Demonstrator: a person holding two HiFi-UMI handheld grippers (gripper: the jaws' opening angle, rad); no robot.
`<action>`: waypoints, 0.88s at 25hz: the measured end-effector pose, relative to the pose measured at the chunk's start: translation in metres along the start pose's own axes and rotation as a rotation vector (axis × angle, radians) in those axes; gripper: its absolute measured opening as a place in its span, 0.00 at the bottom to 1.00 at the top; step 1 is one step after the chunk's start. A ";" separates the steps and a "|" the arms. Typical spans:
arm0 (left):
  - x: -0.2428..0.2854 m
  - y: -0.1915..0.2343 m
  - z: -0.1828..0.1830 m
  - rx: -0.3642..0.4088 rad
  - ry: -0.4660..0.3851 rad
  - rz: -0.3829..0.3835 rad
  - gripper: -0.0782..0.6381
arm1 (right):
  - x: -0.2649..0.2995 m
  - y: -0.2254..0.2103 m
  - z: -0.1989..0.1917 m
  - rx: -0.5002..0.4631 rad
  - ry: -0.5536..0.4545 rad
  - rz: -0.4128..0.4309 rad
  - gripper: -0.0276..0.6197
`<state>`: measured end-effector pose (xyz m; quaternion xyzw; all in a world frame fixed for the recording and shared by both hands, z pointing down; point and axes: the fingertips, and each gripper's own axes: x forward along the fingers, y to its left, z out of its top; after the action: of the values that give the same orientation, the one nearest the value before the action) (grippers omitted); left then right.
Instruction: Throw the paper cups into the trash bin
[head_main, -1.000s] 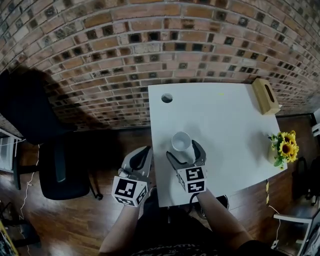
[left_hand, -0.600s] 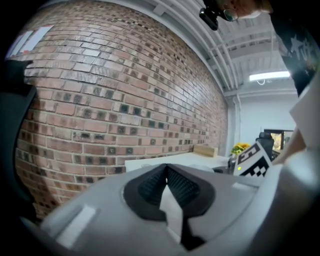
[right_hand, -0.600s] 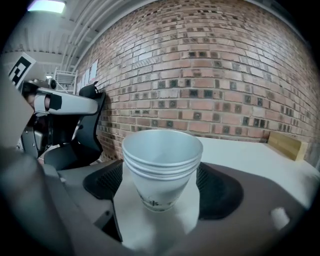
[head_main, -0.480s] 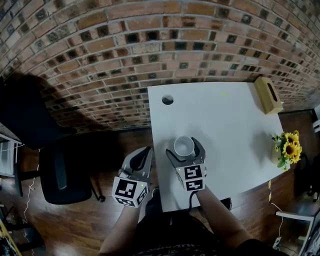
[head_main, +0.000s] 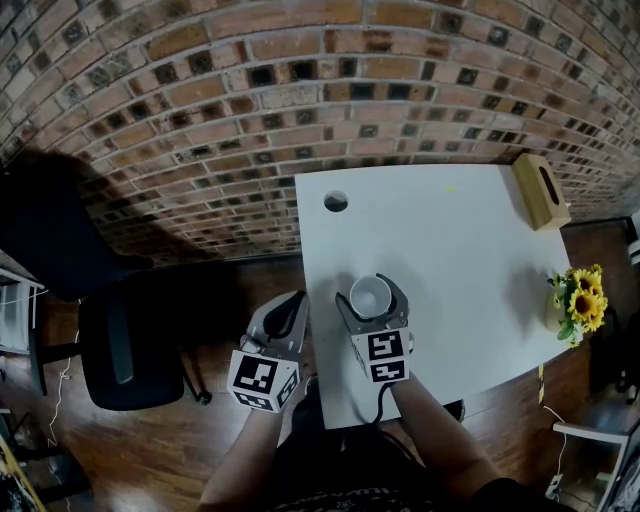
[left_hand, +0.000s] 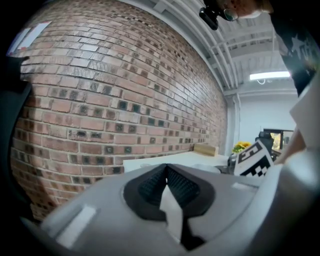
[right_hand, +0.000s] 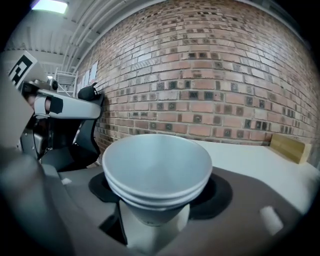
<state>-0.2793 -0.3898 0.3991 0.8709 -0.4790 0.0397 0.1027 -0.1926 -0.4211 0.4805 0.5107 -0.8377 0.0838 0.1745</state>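
A stack of white paper cups (head_main: 369, 295) stands upright near the front left of the white table (head_main: 450, 240). My right gripper (head_main: 372, 297) reaches around it, one jaw on each side, and the jaws are closing. In the right gripper view the cups (right_hand: 157, 170) fill the gap between the dark pads (right_hand: 102, 189), and I see no firm squeeze. My left gripper (head_main: 288, 305) hangs just off the table's left edge over the wooden floor. It is shut, with the ribbed pads (left_hand: 150, 187) meeting at the tip and nothing held. No trash bin is in view.
A wooden tissue box (head_main: 541, 190) sits at the table's far right corner and a vase of sunflowers (head_main: 577, 300) at its right edge. A cable hole (head_main: 336, 202) is at the far left corner. A black chair (head_main: 125, 345) stands left, below the brick wall (head_main: 300, 90).
My right gripper has slid forward so the cups sit deeper between its jaws, and the jaws have narrowed. The left gripper has stayed put.
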 end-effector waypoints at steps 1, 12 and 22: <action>0.001 0.000 0.000 0.000 0.000 0.000 0.12 | 0.000 -0.001 0.000 0.004 -0.002 0.000 0.59; -0.001 0.004 0.012 0.013 -0.020 0.034 0.12 | -0.018 -0.014 0.003 0.015 -0.041 0.015 0.57; -0.011 -0.011 0.046 0.069 -0.068 0.035 0.12 | -0.057 -0.030 0.057 -0.006 -0.107 0.053 0.57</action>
<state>-0.2776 -0.3851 0.3511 0.8663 -0.4956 0.0286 0.0556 -0.1539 -0.4063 0.4052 0.4916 -0.8593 0.0585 0.1286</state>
